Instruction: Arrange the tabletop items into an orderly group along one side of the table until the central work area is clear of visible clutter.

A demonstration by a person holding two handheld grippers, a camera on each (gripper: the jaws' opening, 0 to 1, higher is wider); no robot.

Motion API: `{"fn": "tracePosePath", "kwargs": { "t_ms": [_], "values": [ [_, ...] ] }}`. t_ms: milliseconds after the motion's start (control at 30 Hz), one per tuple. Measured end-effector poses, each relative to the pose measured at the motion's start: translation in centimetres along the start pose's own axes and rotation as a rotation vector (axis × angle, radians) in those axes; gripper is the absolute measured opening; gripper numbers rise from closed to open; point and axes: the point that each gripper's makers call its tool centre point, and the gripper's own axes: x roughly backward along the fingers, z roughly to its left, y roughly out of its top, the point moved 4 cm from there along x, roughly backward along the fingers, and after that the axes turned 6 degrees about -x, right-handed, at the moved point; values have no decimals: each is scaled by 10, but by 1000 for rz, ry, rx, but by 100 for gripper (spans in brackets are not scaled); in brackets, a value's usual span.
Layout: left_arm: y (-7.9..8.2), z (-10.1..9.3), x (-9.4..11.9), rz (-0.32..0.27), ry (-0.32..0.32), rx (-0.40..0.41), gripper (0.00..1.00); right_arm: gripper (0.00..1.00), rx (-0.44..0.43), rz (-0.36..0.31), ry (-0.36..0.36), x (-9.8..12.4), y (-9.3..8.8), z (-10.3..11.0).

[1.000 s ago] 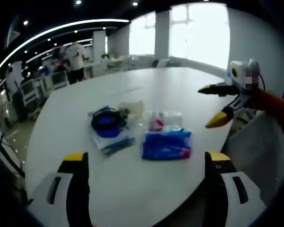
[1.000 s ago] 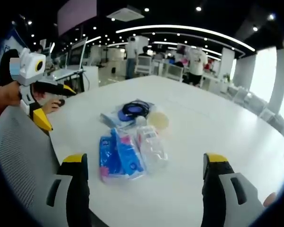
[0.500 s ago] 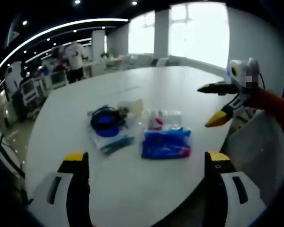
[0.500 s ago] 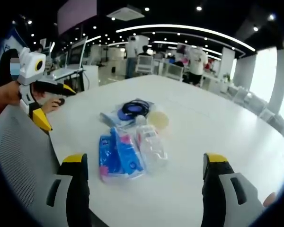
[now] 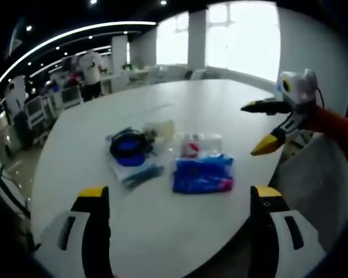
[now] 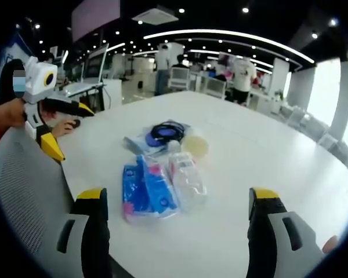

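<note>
Both grippers [image 5: 178, 197] [image 6: 178, 197] hover, jaws wide, empty.

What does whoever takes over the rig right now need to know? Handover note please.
Left gripper: jaws open, holding nothing, above the near table edge.
Right gripper: jaws open, holding nothing, also back from the items.
Items: all clustered mid-table. Blue packet lies nearest the edge, clear plastic pack just behind it. Bag with a coiled black cable sits beside them, and a small round yellowish container is next to that bag.
Done: nothing is gripped, and the cluster sits in the central area.
Left: move every item to one side of the table in a tidy group.
</note>
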Motion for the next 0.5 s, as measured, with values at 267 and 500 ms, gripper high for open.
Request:
{"fn": "tracePosePath", "kwargs": {
  "t_ms": [267,500],
  "values": [
    [-1,0,0,4,-2,-1,98,100,-3,1,-3,0,-1,-1],
    [-2,-1,-1,10,-4,-2,98,100,-2,5,-2,0,-1,-1]
  ]
}}
